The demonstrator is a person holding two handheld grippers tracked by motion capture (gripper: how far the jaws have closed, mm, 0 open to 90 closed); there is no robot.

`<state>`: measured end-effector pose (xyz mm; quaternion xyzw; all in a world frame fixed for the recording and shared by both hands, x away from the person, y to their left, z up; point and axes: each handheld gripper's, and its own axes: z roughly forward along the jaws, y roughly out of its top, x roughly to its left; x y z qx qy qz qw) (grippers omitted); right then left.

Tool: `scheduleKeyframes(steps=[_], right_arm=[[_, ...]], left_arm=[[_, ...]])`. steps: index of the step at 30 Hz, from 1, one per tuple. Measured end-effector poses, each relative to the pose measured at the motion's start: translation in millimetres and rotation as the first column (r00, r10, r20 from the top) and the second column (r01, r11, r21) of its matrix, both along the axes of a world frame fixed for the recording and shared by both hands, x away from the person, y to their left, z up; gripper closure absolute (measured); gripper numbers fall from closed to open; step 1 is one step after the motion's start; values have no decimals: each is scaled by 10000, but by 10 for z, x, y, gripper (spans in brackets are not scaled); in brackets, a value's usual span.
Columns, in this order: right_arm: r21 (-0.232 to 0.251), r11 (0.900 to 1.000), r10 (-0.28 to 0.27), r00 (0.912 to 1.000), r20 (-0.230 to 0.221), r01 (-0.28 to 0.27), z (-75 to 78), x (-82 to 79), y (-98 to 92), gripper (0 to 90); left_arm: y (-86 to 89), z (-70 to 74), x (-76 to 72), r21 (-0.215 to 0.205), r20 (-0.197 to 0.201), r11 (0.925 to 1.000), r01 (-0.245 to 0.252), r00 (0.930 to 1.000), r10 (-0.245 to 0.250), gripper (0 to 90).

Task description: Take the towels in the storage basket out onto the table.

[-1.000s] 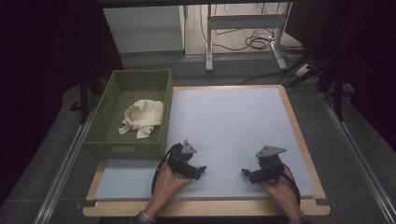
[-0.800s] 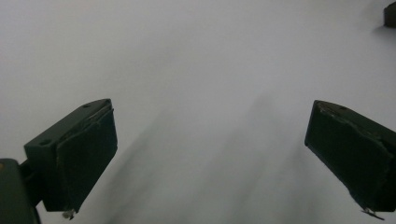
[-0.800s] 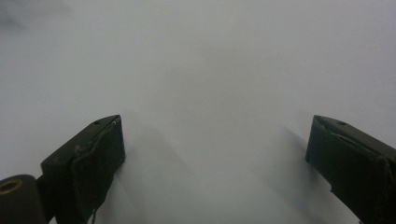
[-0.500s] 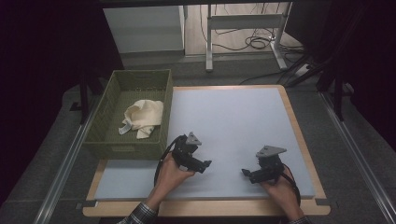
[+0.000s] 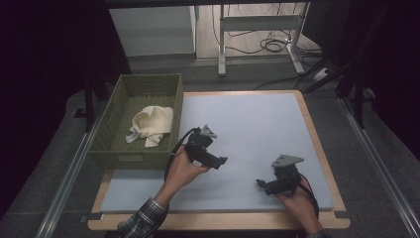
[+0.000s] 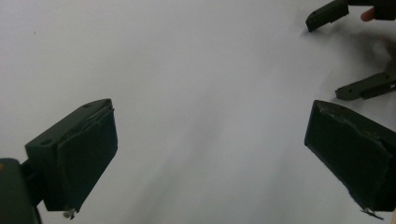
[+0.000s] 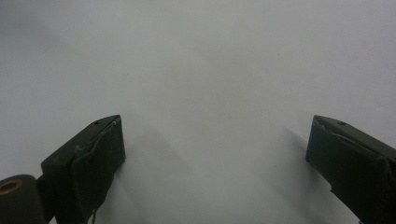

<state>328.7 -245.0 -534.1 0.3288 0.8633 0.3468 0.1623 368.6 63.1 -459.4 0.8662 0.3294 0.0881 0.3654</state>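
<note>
Both grippers sit wide open and empty over the pale mat (image 5: 257, 124): left gripper (image 5: 220, 161) near the green basket (image 5: 115, 99) (cream cloth (image 5: 151, 124) inside), right gripper (image 5: 261, 184) well apart

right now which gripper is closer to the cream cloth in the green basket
Left. The left gripper sits just right of the green basket that holds the cream cloth; the right gripper is low on the mat's far right side.
</note>
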Motion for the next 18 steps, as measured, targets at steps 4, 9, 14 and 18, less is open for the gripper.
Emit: scheduleKeyframes(steps=[4, 9, 14, 18], right_arm=[[-1, 10000, 0, 10000, -2, 0, 0, 0, 0, 47], [22, 10000, -11, 10000, -6, 11, -1, 0, 1, 48], [19, 10000, -11, 10000, -7, 11, -1, 0, 1, 48], [17, 10000, -10, 10000, -4, 10, -1, 0, 0, 48]], left_arm=[[10, 109, 81, 36, 37, 10000, -29, 10000, 29, 28], [42, 210, 168, 168, 62, 9998, -129, 9999, 128, 26], [141, 343, 269, 238, 162, 9991, -346, 9993, 342, 27], [237, 453, 351, 385, 303, 9975, -595, 9978, 584, 28]])
